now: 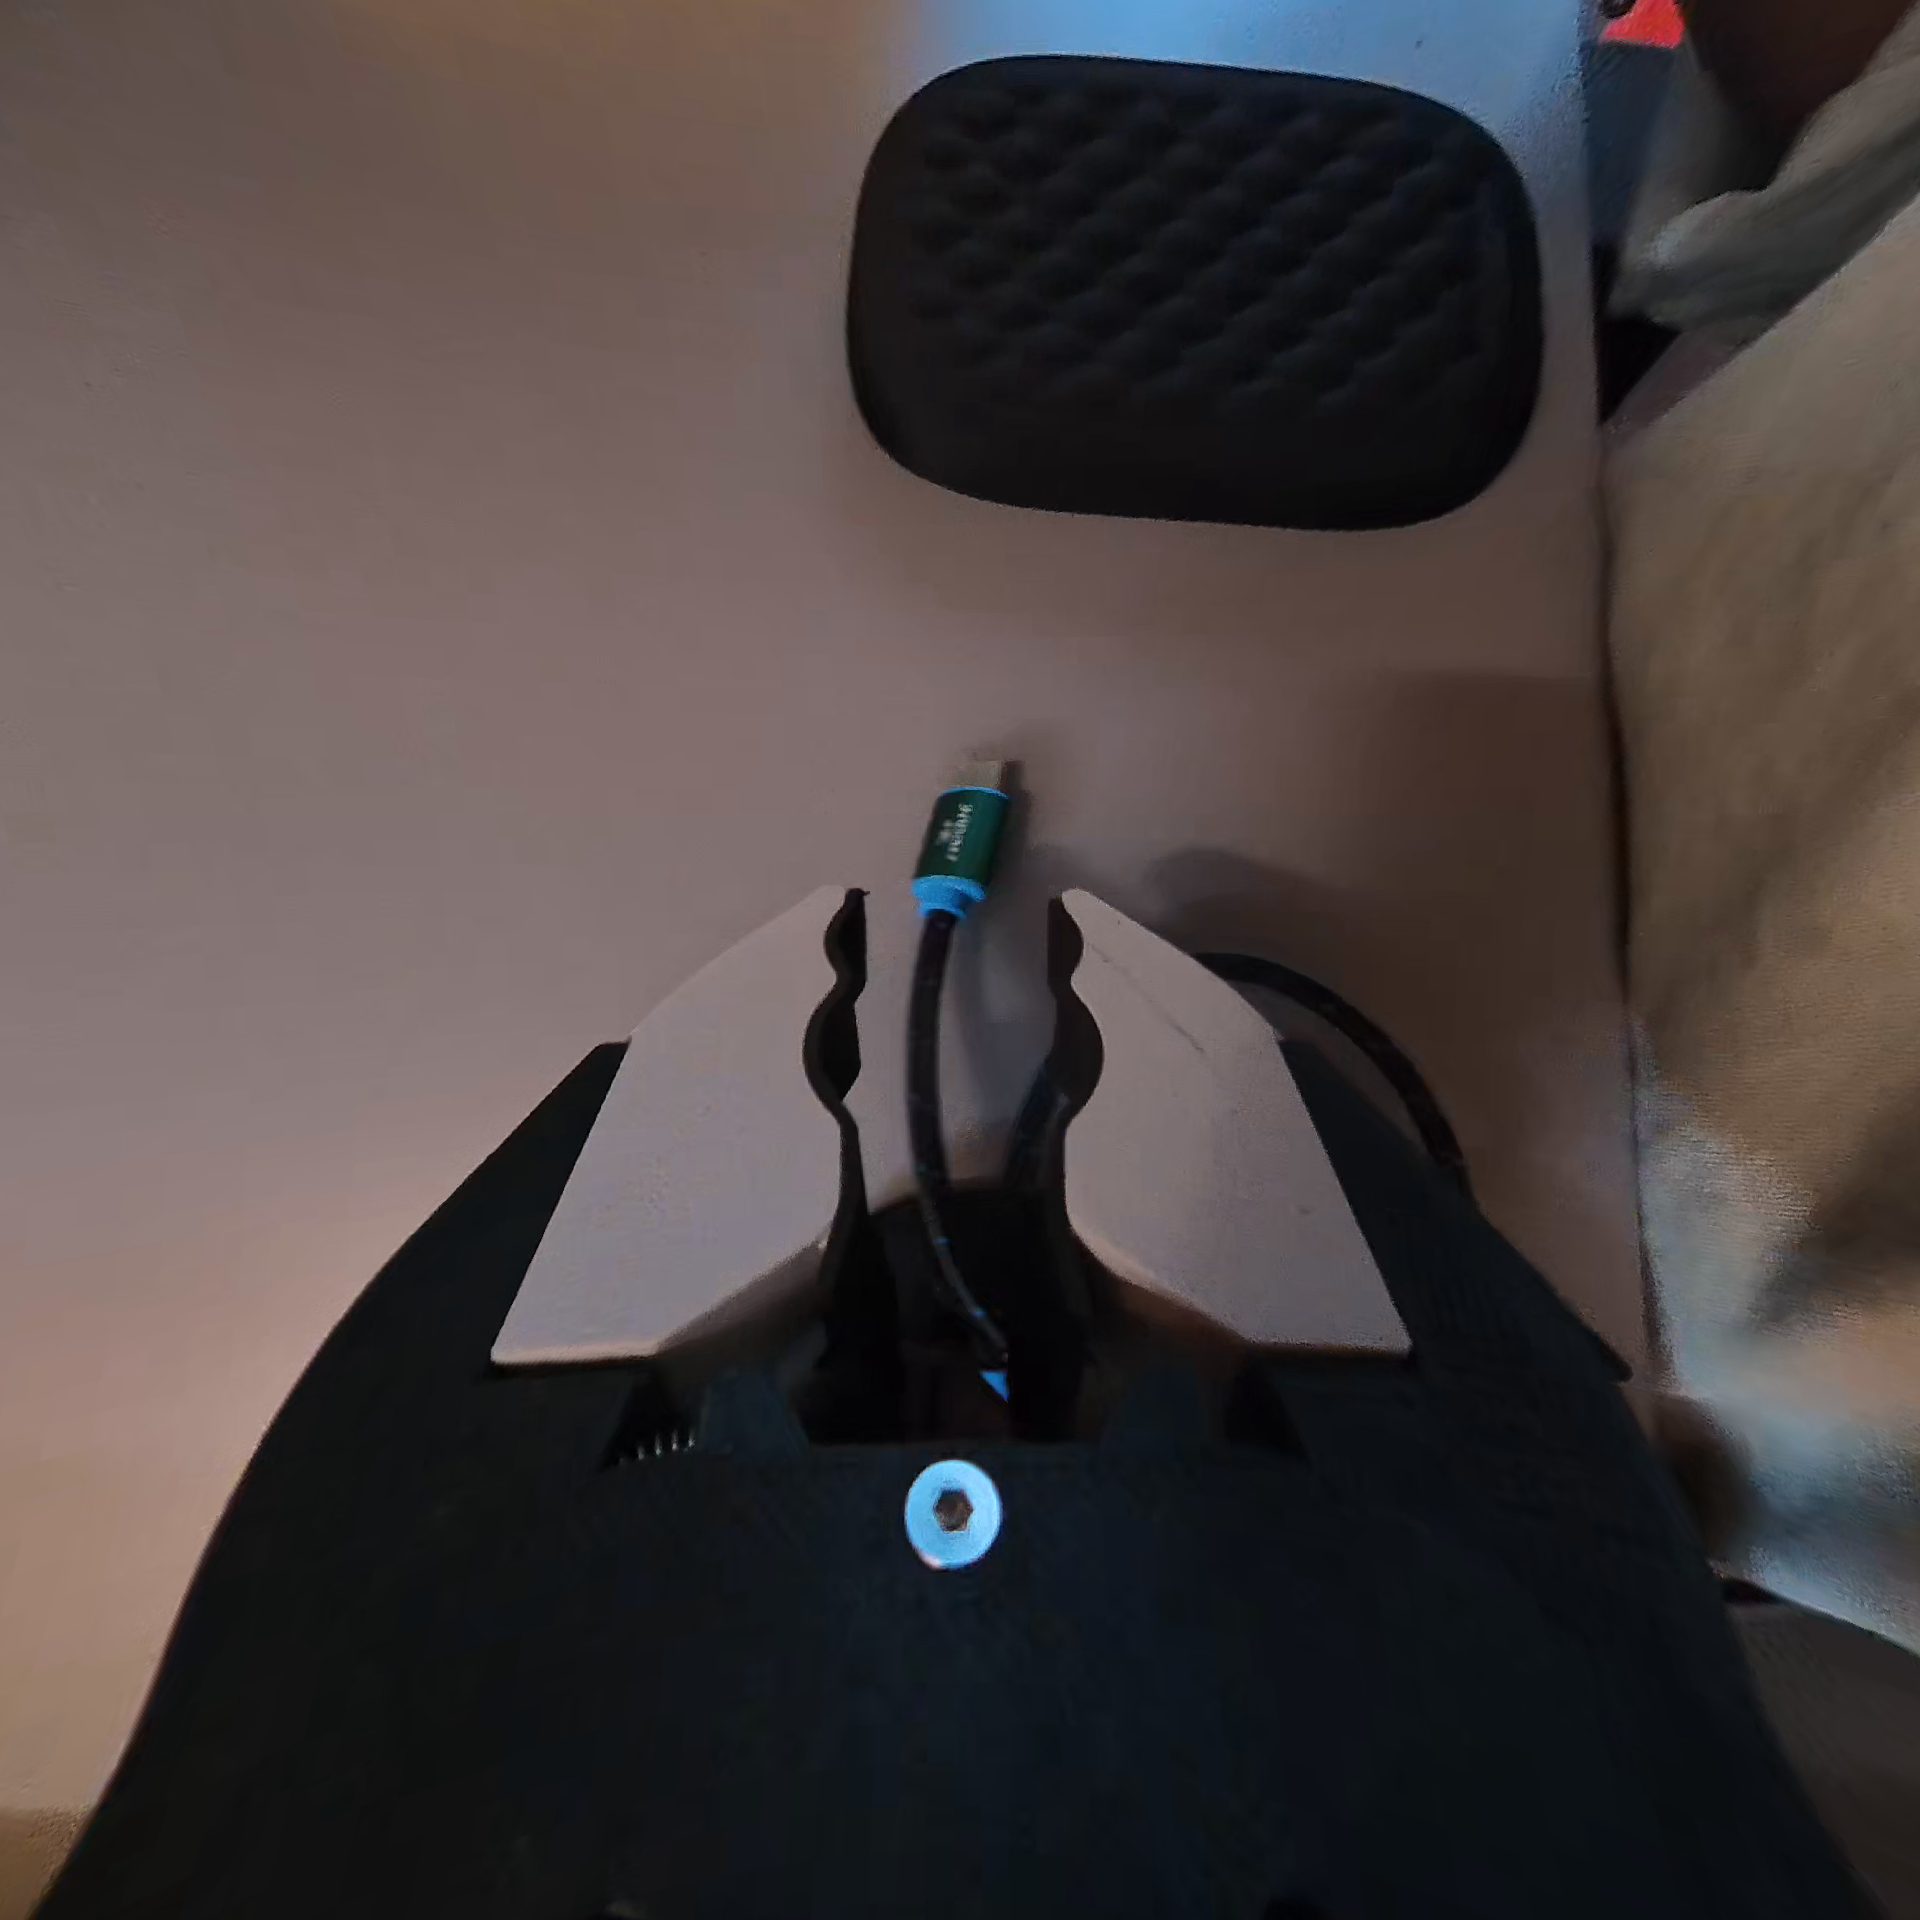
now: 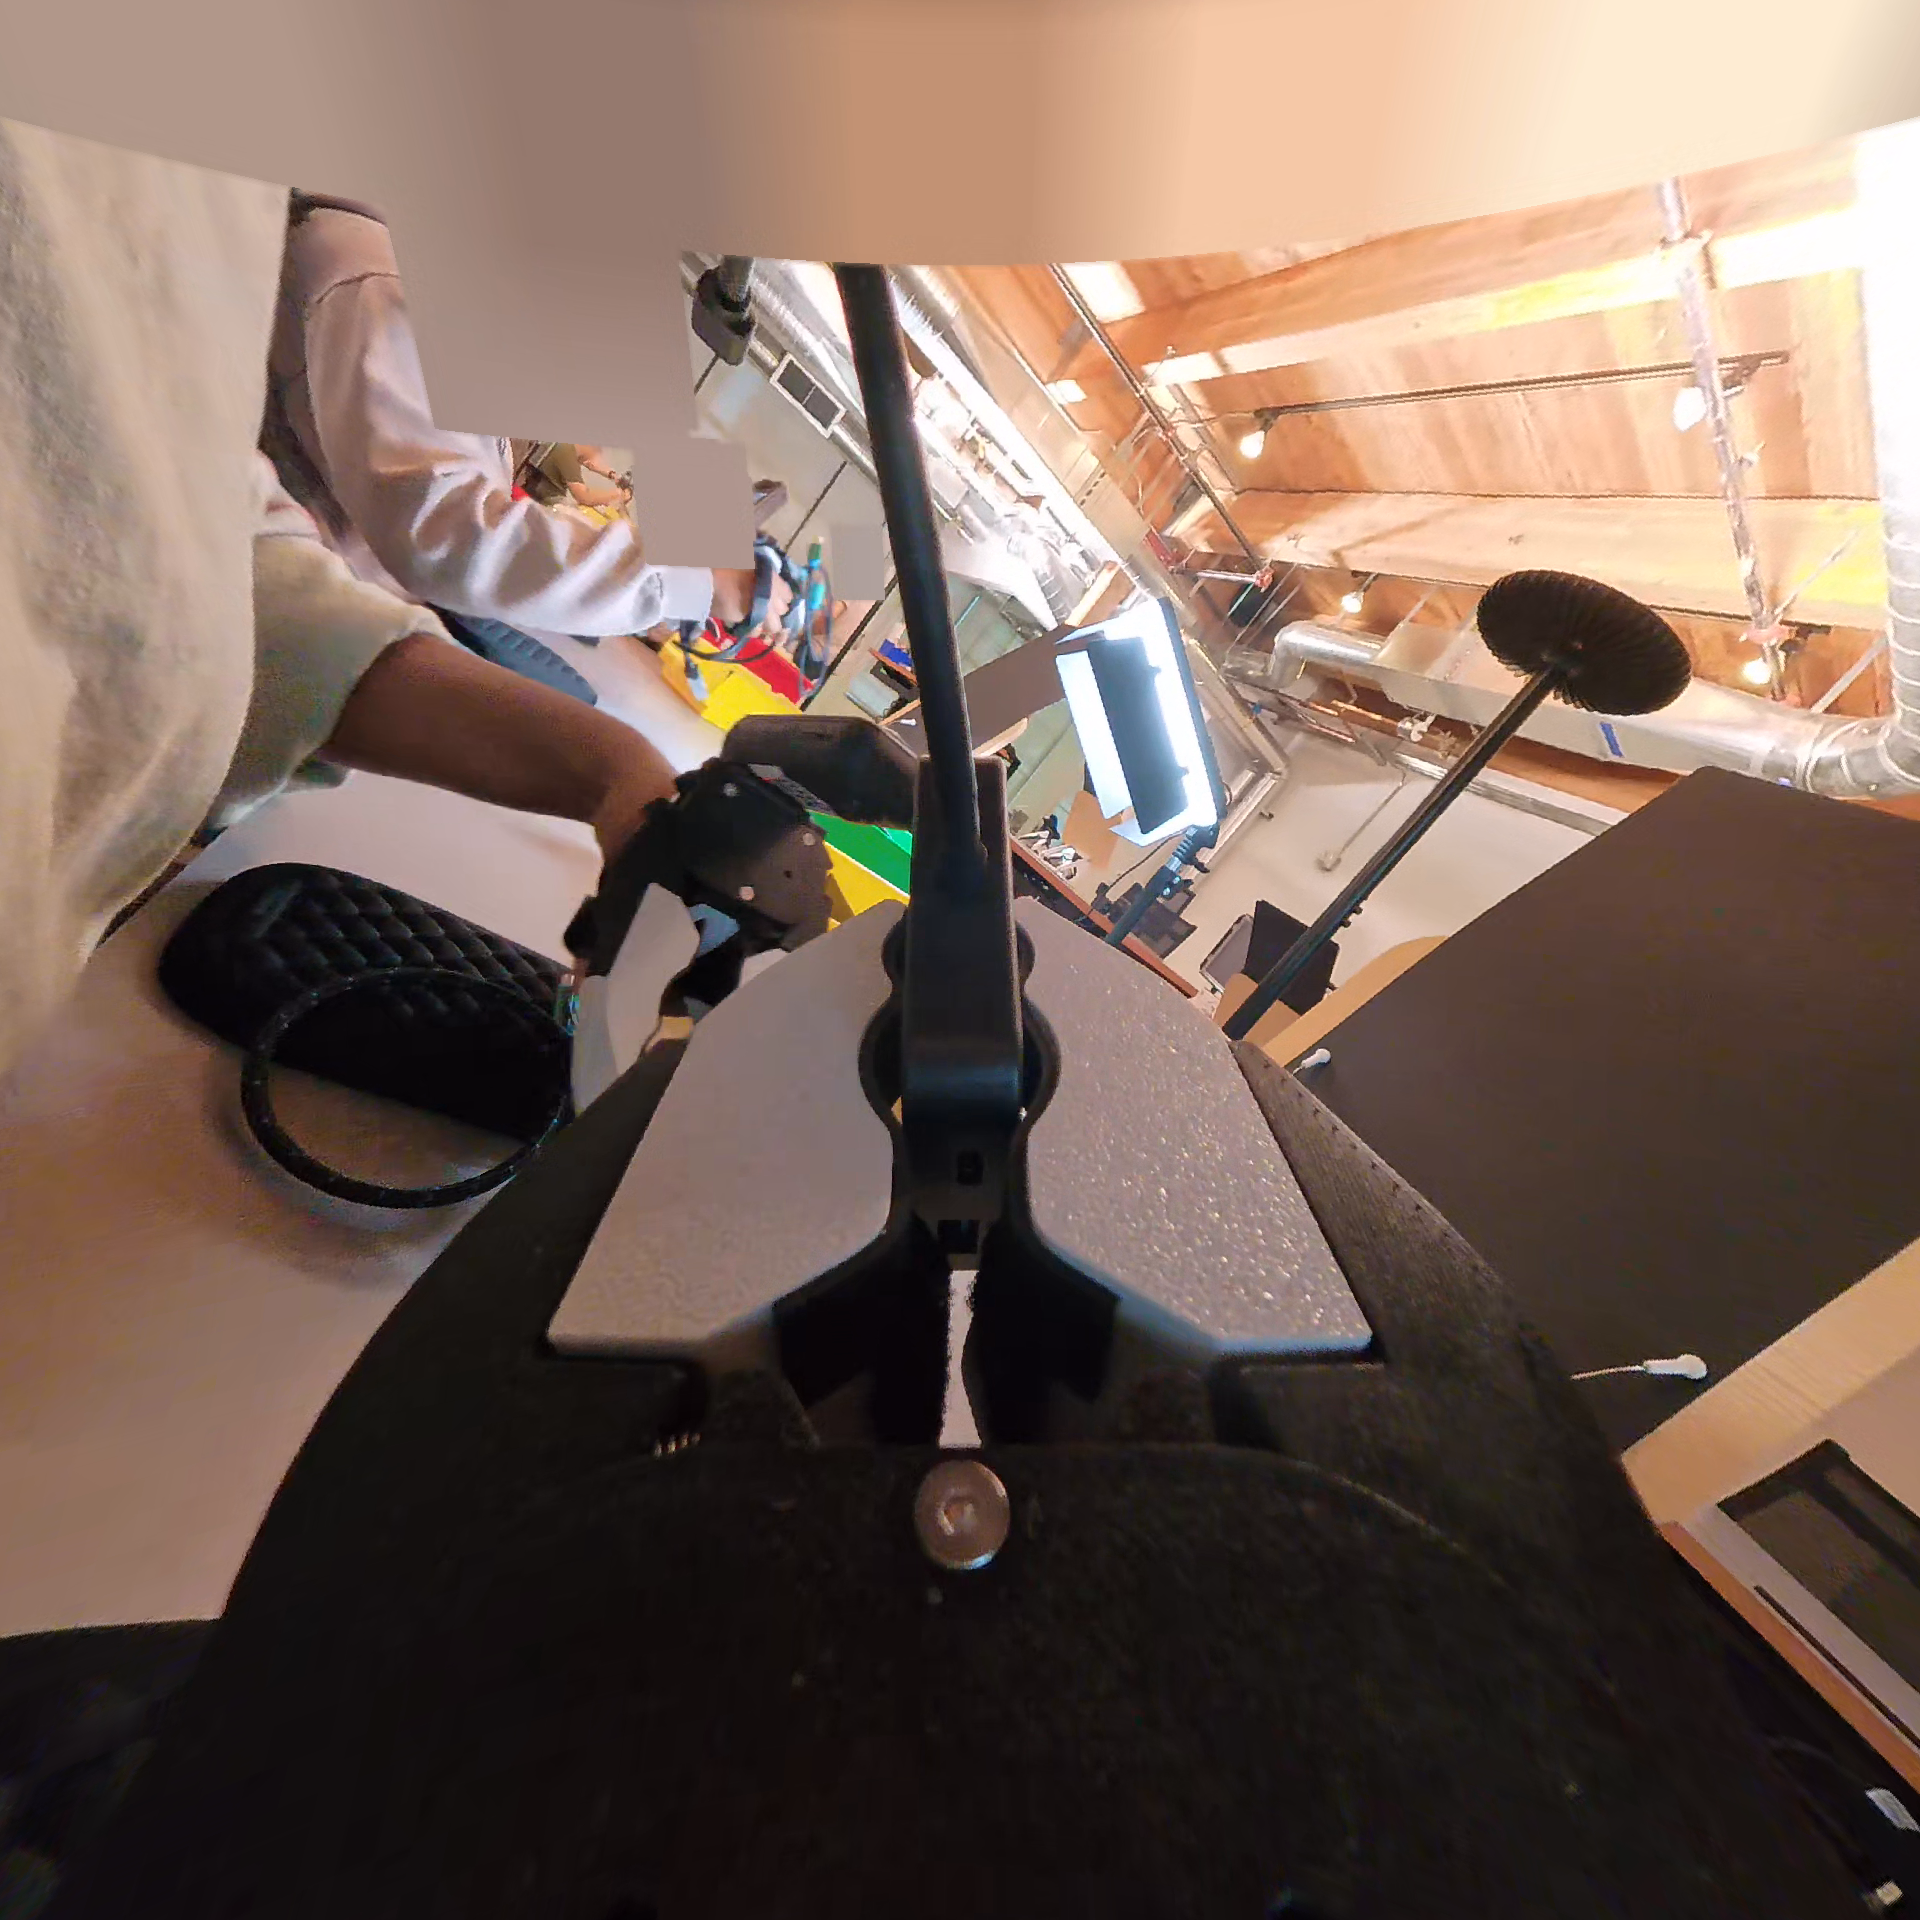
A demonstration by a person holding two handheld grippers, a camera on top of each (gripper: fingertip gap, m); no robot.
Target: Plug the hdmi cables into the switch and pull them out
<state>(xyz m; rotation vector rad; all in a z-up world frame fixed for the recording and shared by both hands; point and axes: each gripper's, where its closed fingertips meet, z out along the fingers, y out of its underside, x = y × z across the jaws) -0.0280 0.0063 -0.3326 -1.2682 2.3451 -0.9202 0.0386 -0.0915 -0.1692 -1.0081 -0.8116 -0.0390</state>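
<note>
The green-shelled HDMI plug [image 1: 962, 840] lies flat on the pale worktop [image 1: 416, 520], its braided black cable [image 1: 925, 1049] running back between the left gripper [image 1: 958, 902] jaws, which stand apart and touch nothing. Beyond it sits a quilted black case [image 1: 1195, 291]. Only the right wrist view shows the right gripper [image 2: 961, 914] tilted up toward the ceiling, jaws clamped on a black connector [image 2: 958, 1039] with its stiff lead rising. There the left gripper [image 2: 623, 966] points down at the worktop beside a cable loop [image 2: 405, 1091].
</note>
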